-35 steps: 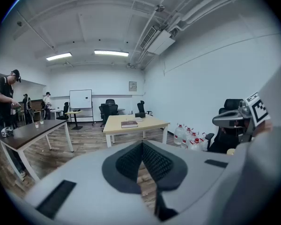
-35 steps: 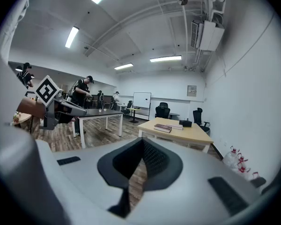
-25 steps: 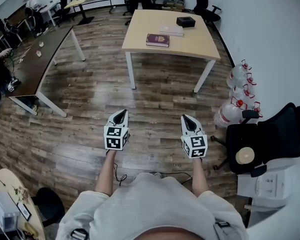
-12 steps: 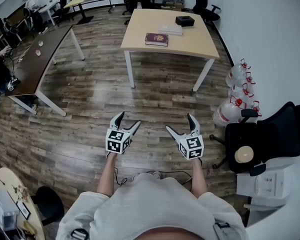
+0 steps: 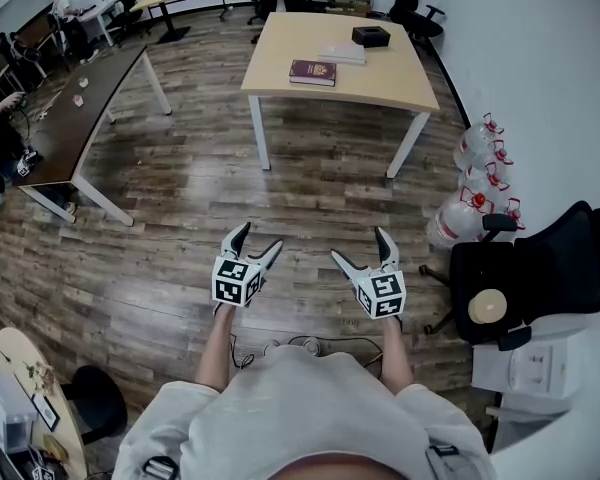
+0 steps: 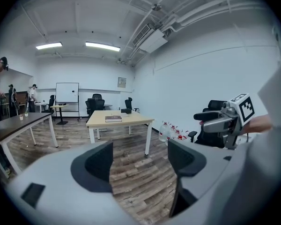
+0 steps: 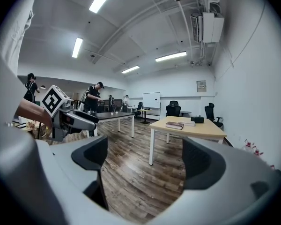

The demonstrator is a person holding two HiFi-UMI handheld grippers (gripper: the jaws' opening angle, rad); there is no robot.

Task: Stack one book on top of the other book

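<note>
Since second ago, jaws of my left gripper (image 5: 260,236) and right gripper (image 5: 358,244) had just swung open; both empty. I saw red book (image 5: 313,72) beside white book (image 5: 342,55) on tan table (image 5: 380,90), 12 o'clock, well apart from grippers.

There were a maroon book (image 5: 314,72), a whitish book (image 5: 344,55), a black box (image 5: 371,36), a pale tan tabletop (image 5: 380,86) on white legs, a floor (image 5: 310,188) of streaked grey-brown planks, and a dark grey left claw (image 5: 259,236) and right claw (image 5: 358,244), each bearing a cube of black-and-white square markers.
</note>
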